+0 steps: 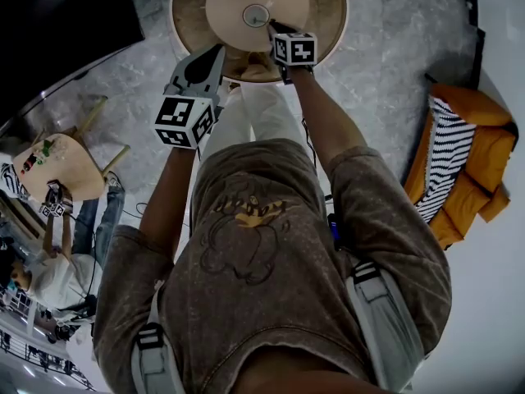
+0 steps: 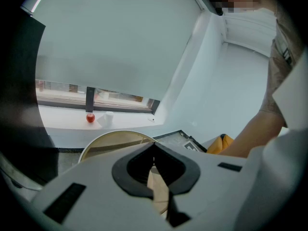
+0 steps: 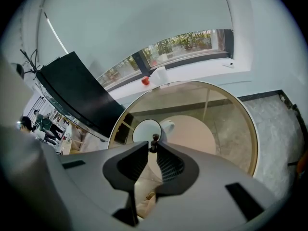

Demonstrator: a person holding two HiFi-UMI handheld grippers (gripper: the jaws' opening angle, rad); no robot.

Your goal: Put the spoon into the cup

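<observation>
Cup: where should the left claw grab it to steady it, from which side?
Probably its left wall, coming from the left claw's side: the cup stands upright, mouth up, and the right claw, shut on the spoon, crowds its right side.

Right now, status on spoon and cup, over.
Right gripper shut on spoon, at the white cup mouth; in or not, unclear. Left gripper shut, empty, away from the cup. Nothing blocks the cup on the glass table.
</observation>
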